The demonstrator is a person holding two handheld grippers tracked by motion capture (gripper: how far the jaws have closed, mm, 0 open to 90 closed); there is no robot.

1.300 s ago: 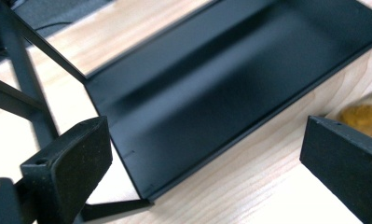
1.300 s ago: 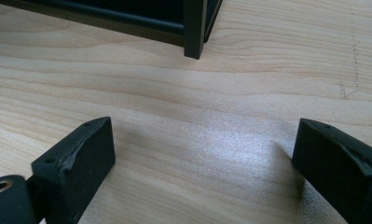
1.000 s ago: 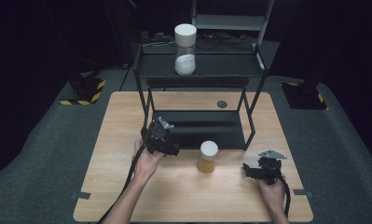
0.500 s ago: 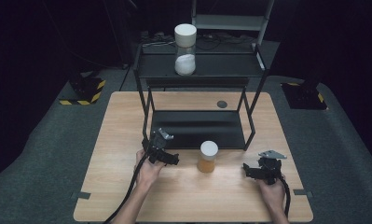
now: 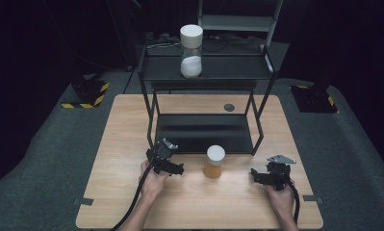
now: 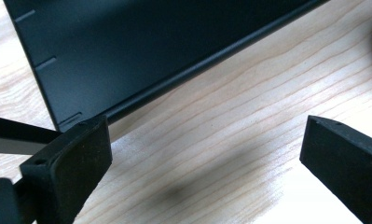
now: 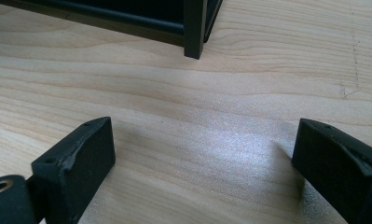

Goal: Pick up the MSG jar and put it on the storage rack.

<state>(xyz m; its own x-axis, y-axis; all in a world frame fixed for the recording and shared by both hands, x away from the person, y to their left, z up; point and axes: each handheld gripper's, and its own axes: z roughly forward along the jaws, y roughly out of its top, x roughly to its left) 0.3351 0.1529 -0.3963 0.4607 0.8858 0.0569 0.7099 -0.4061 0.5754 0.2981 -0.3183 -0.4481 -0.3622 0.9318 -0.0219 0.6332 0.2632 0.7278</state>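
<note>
A small jar of amber stuff with a white lid point(image 5: 214, 162) stands on the wooden table point(image 5: 132, 120), just in front of the black shelf rack point(image 5: 204, 132). To the jar's left, my left gripper point(image 5: 174, 168) is held low over the wood by a hand and points toward the jar. Its jaws stand wide apart with only bare wood between them point(image 6: 202, 172). At the jar's right, near the table's front edge, my right gripper point(image 5: 258, 177) rests, also open and empty point(image 7: 202, 158).
On the rack's top shelf point(image 5: 237, 67) stands a tall clear jar with a white lid and white contents point(image 5: 191, 50). A dark round disc point(image 5: 229, 107) lies on the table behind the rack. The rack's front right leg point(image 7: 194, 28) stands ahead of the right gripper.
My left gripper has sunk from in front of the rack's lower shelf down toward the table, nearer the person. The right gripper and the jar have kept still.
</note>
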